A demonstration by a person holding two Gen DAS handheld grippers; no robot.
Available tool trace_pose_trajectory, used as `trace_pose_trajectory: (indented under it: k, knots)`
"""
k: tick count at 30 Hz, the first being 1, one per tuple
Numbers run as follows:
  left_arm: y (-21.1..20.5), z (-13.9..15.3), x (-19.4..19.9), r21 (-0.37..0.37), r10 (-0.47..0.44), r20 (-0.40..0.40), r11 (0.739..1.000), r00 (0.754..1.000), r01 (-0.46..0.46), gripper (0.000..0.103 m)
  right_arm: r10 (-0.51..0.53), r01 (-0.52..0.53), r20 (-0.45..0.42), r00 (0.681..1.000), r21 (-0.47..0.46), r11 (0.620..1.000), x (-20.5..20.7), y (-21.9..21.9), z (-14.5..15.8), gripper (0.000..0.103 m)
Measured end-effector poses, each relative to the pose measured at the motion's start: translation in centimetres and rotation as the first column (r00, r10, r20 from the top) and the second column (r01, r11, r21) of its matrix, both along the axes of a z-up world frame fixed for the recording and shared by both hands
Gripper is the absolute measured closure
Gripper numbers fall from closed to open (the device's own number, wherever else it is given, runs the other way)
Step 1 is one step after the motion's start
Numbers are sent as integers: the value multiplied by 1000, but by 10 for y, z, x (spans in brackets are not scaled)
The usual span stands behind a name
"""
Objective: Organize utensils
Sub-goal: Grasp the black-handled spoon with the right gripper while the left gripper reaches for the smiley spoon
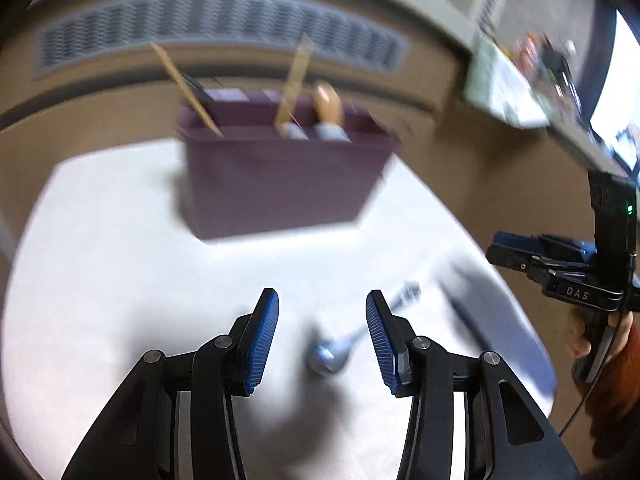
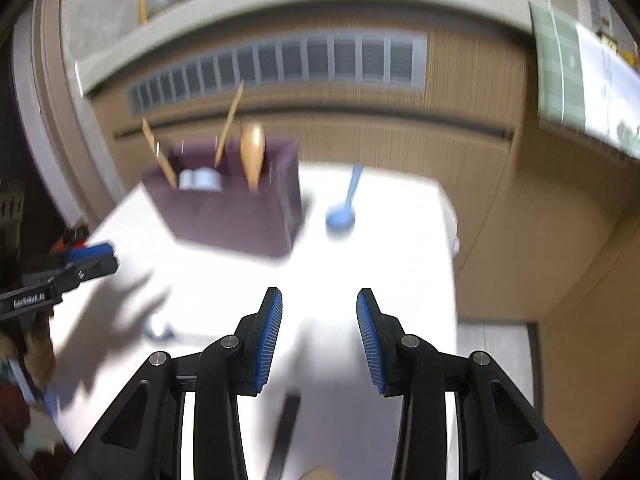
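Note:
A purple caddy [image 1: 280, 176] [image 2: 232, 208] stands at the back of the white table [image 1: 120, 260] and holds wooden utensils and white items. A metal spoon [image 1: 332, 354] lies on the table, its bowl just below and between the fingers of my left gripper [image 1: 323, 300], which is open and empty. A dark-handled utensil [image 1: 468, 320] [image 2: 286, 432] lies to the right of it, under my right gripper [image 2: 319, 296], also open and empty. A light blue spoon [image 2: 342, 212] lies to the right of the caddy. Each gripper shows in the other's view: the right gripper [image 1: 496, 248] and the left gripper [image 2: 108, 258].
A wood-panelled wall with a vent grille [image 1: 220, 28] [image 2: 280, 64] runs behind the table. A cluttered shelf [image 1: 520, 80] juts out at the right. The table's right edge [image 2: 452, 264] drops to the floor. A hand [image 1: 580, 340] holds the right gripper.

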State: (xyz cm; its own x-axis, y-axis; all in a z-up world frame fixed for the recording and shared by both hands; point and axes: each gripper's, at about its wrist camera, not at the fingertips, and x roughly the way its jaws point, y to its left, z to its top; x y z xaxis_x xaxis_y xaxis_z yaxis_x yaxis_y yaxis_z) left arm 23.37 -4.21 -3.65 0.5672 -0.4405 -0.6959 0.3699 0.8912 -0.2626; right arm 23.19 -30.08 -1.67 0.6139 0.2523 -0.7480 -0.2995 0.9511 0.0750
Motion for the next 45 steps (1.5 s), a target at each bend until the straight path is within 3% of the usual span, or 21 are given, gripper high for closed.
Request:
trace_pose_trajectory:
  k: [4,12,20,21,22,24,36,40,45]
  knots:
    - [-19,-12,4,18,-38,-39,999,998,39,57,-2,0,-71,997,-22,1000,-21,-3,-25,67]
    - [-26,-19,6,70,-21,-57,997,998,25,57,66,-64,-161,985,17,998,-65,5,-49,67]
    - [-22,-18,2,89,-8,-53,996,999,13,57,32,-46,-132,991,-104,993,-69,31,-57,67]
    - [-21,-19,2,93,-5,-53,996,999,10,57,40,-55,-119,992,-123,991,-69,34,-57,72]
    - [-20,-19,2,95,-3,-52,995,999,8,57,53,-68,-105,993,-142,988,-70,38,-57,88]
    - [-17,-20,1,98,0,-50,995,999,5,57,79,-93,-94,992,-159,983,-71,43,-55,93]
    - [-16,-34,-31,128,-128,-46,983,991,133,56,-25,26,-20,999,67,997,-58,12,-25,93]
    - [-10,-34,-25,134,-39,-29,990,999,43,57,-31,31,-9,999,67,997,-59,10,-24,93]
    - [0,-34,-11,17,38,-133,999,990,-36,56,-43,45,-22,999,87,995,-61,4,-29,93]
